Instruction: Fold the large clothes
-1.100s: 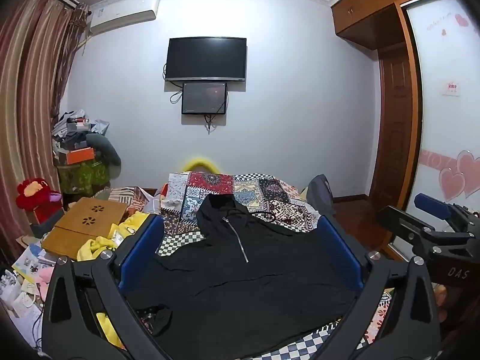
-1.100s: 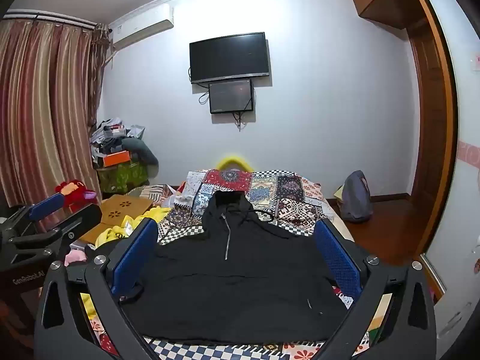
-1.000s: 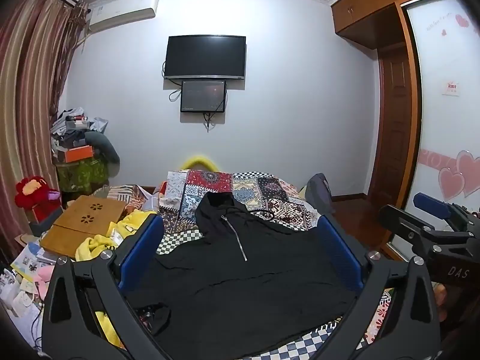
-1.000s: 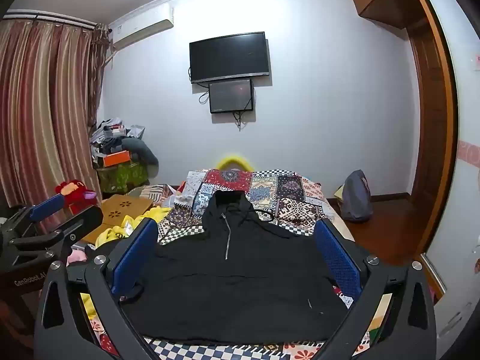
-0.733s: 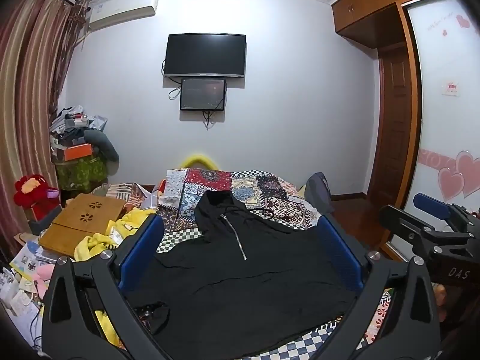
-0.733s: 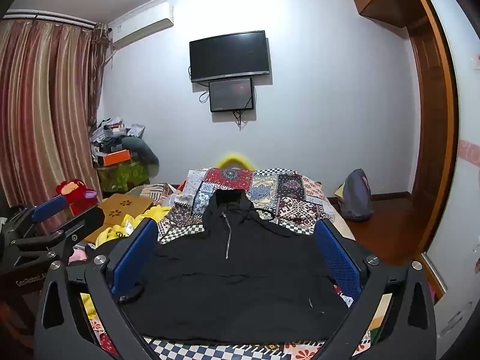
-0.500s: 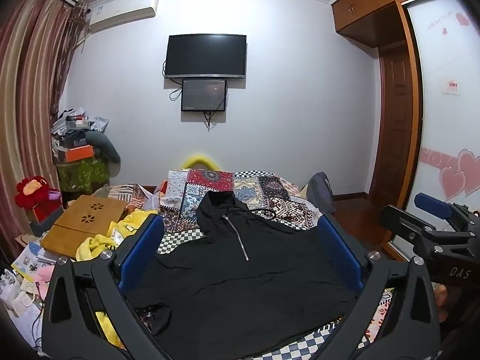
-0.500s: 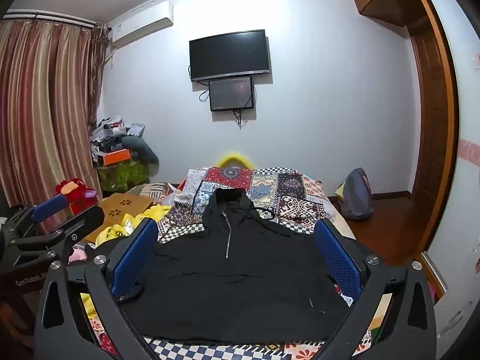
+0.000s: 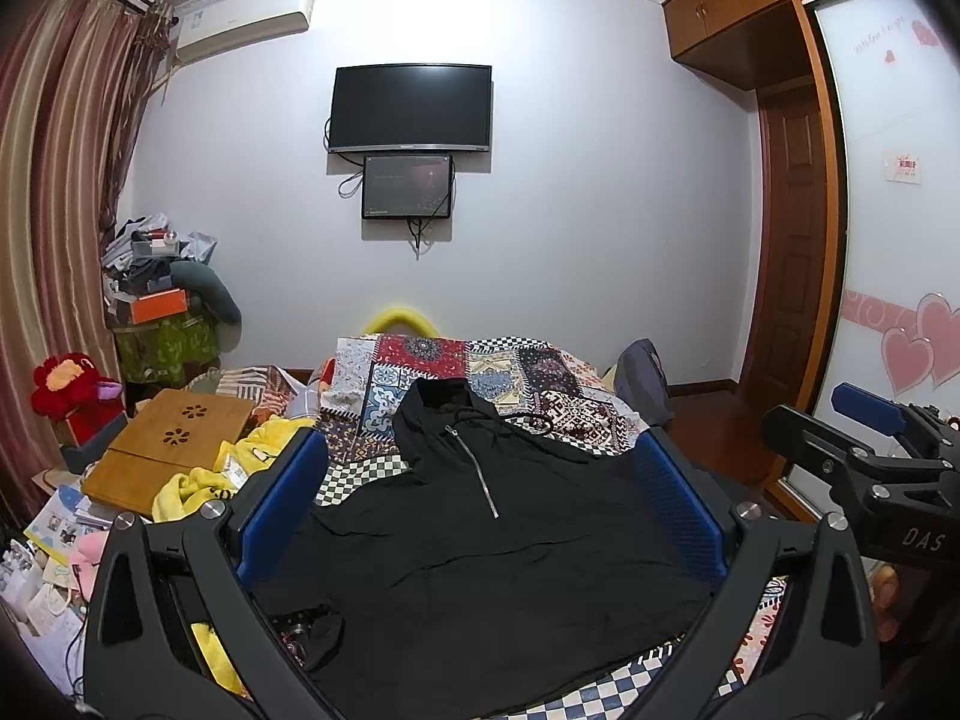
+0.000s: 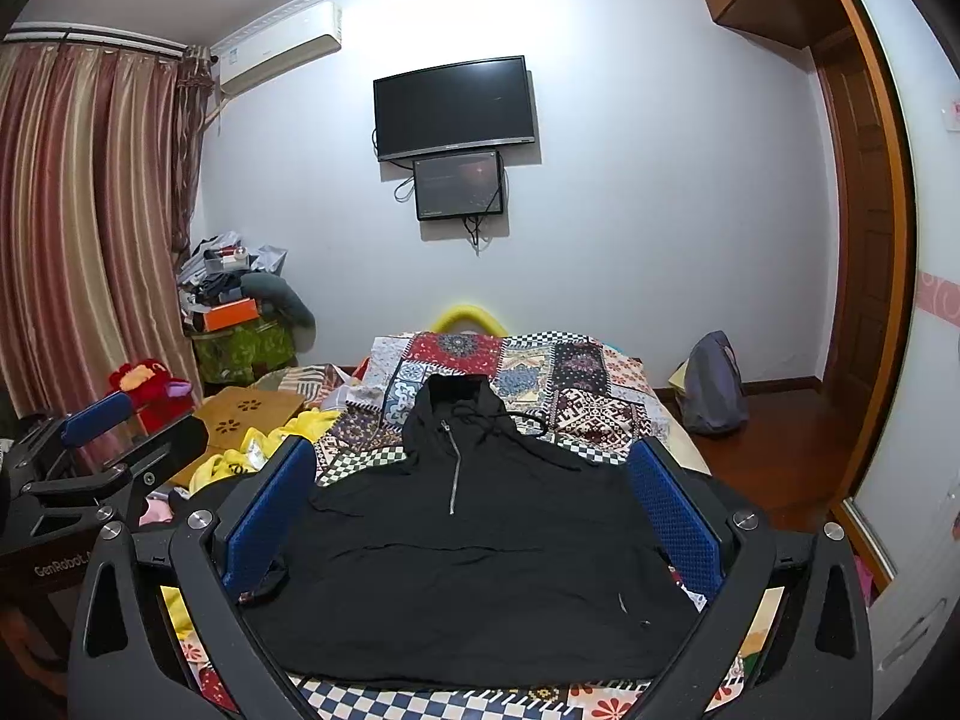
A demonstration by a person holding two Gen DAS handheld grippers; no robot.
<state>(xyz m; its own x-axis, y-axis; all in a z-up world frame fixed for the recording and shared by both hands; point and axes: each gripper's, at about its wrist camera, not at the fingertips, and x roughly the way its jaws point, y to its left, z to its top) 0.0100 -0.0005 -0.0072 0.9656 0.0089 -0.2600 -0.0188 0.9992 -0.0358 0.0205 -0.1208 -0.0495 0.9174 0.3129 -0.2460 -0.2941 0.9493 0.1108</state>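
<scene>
A black zip hoodie [image 9: 480,564] [image 10: 462,564] lies spread flat, front up, on the patchwork bedspread [image 9: 540,384] [image 10: 576,396], its hood toward the far wall. My left gripper [image 9: 480,504] hovers above the near hem, wide open, with nothing between its blue pads [image 9: 282,498]. My right gripper [image 10: 474,504] hangs the same way over the hoodie, open and empty. Each gripper shows at the edge of the other's view: the right gripper [image 9: 864,450] and the left gripper [image 10: 102,450].
Yellow clothes [image 9: 198,480] and a wooden lap table [image 9: 168,450] lie left of the bed. Clutter and a red plush toy [image 9: 66,384] stand by the curtain. A grey backpack [image 10: 714,384] sits on the wooden floor at right, near the wardrobe [image 9: 888,240].
Both views drift only slightly. The hoodie has not moved and both grippers stay open.
</scene>
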